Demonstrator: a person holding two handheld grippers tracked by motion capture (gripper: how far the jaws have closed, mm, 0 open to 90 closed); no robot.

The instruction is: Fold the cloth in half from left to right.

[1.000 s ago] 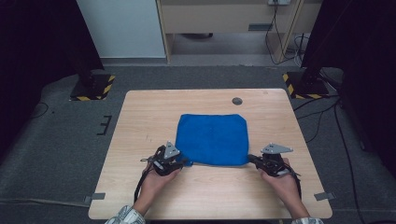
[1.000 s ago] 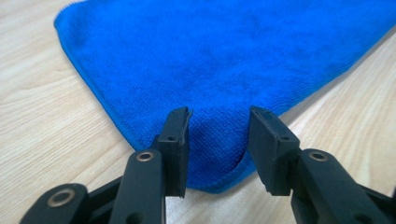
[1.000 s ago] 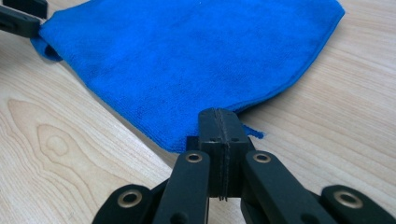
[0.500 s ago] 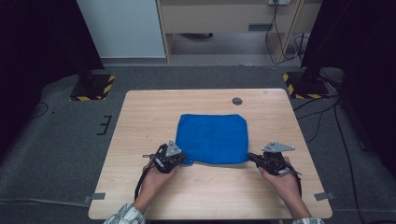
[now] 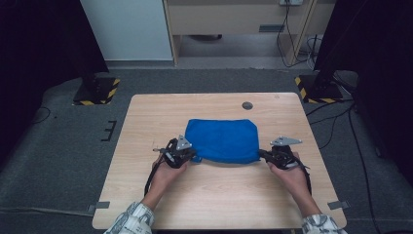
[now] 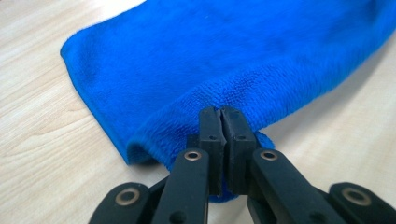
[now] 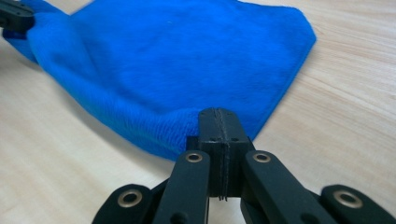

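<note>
A folded blue cloth [image 5: 223, 140] lies in the middle of the wooden table [image 5: 146, 131]. My left gripper [image 5: 193, 157] is shut on the cloth's near left corner, and in the left gripper view the jaws pinch the lifted edge of the cloth [image 6: 196, 60] at the left gripper [image 6: 222, 116]. My right gripper [image 5: 261, 154] is shut on the near right corner. In the right gripper view the right gripper [image 7: 219, 119] clamps the raised edge of the cloth [image 7: 177, 60], and the other gripper [image 7: 14, 16] shows at the far left corner.
A small dark round hole [image 5: 247, 105] sits near the table's far edge. Bare wood surrounds the cloth on all sides. Black stands with yellow-striped bases [image 5: 95, 90] rest on the floor beyond the table, with cables at the right.
Both grippers have stayed at the cloth's near corners. The near edge looks lifted slightly and drawn a little toward me.
</note>
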